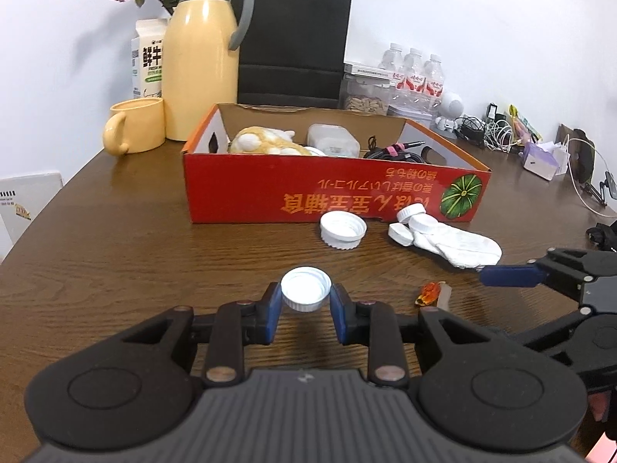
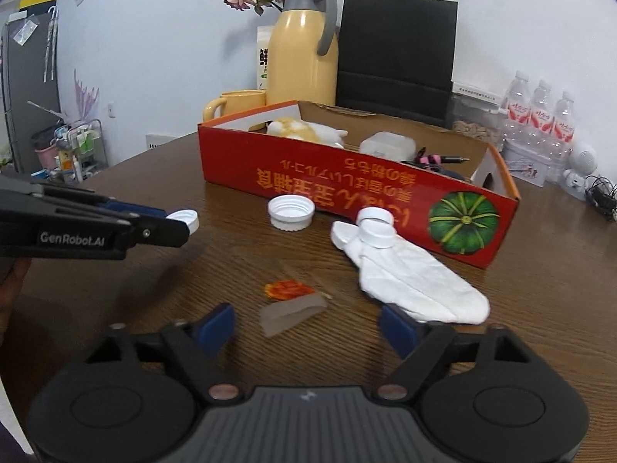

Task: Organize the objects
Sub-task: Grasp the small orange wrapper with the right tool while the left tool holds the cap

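Observation:
My left gripper [image 1: 305,294] is shut on a small white bottle cap [image 1: 305,287], held just above the wooden table; from the right wrist view it comes in from the left with the cap [image 2: 187,219] at its tip. My right gripper [image 2: 306,322] stands open over the table, with a grey wedge-shaped piece [image 2: 291,314] and an orange wrapper [image 2: 287,289] just ahead of its gap, untouched. A larger white lid [image 2: 291,212] lies open side up before the red cardboard box [image 2: 347,177]. A white sock [image 2: 408,277] with white caps [image 2: 376,227] on it lies to the right.
The red box [image 1: 331,189] holds a plush toy, a plastic container and cables. Behind it stand a yellow thermos [image 1: 200,61], a yellow mug [image 1: 135,125], a milk carton, a black paper bag [image 1: 295,42] and water bottles [image 1: 414,73]. Cables and small items crowd the far right.

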Demonstrator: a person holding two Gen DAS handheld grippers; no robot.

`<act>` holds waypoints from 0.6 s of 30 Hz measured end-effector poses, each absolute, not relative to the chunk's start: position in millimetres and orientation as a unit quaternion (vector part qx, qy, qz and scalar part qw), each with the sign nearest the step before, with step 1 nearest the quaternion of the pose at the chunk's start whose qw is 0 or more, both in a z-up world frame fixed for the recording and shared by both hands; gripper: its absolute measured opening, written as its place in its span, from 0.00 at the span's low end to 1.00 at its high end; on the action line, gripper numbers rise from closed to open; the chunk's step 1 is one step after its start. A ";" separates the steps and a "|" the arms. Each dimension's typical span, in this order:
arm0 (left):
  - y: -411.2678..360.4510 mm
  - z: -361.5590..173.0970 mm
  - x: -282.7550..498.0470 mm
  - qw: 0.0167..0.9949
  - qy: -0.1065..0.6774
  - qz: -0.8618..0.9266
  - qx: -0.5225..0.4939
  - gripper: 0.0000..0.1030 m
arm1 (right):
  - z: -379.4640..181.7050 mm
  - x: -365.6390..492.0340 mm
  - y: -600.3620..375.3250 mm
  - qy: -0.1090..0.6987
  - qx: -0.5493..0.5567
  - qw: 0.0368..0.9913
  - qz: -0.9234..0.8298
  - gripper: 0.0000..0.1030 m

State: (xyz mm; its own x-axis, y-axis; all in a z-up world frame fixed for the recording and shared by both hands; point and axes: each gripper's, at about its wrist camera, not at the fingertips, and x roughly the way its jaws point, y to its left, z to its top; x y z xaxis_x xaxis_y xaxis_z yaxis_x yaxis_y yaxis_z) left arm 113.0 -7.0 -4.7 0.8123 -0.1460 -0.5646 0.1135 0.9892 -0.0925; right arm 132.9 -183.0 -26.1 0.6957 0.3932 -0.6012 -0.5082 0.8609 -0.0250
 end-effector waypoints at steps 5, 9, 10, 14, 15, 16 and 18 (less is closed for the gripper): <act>-3.5 -5.5 111.0 0.952 0.297 -0.072 -0.035 0.27 | -26.0 136.4 -172.2 0.311 -0.088 0.916 0.238 0.46; 0.7 -4.5 109.3 0.952 0.294 -0.078 -0.040 0.27 | -26.3 136.3 -173.0 0.316 -0.082 0.917 0.231 0.43; 2.1 -4.8 109.0 0.952 0.294 -0.078 -0.042 0.27 | -26.3 135.8 -174.5 0.317 -0.078 0.917 0.230 0.42; 5.4 -5.2 108.1 0.952 0.293 -0.080 -0.046 0.27 | -26.2 133.4 -180.4 0.317 -0.066 0.918 0.231 0.25; 6.1 -4.8 108.0 0.952 0.292 -0.081 -0.047 0.27 | -26.3 133.7 -182.3 0.317 -0.063 0.918 0.229 0.20; 6.9 -4.3 107.5 0.952 0.291 -0.082 -0.048 0.27 | -26.2 134.7 -184.4 0.317 -0.060 0.919 0.227 0.13; 7.8 -3.4 106.4 0.953 0.288 -0.083 -0.050 0.27 | -26.5 135.7 -188.2 0.318 -0.054 0.920 0.224 0.05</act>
State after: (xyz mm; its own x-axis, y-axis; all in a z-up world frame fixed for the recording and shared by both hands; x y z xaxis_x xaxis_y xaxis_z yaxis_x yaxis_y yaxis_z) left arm 106.4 7.8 -3.4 0.8204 -0.1869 -0.5404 0.1294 0.9812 -0.1429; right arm 135.7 -188.2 -26.5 0.6973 0.3772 -0.6094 -0.4462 0.8939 0.0428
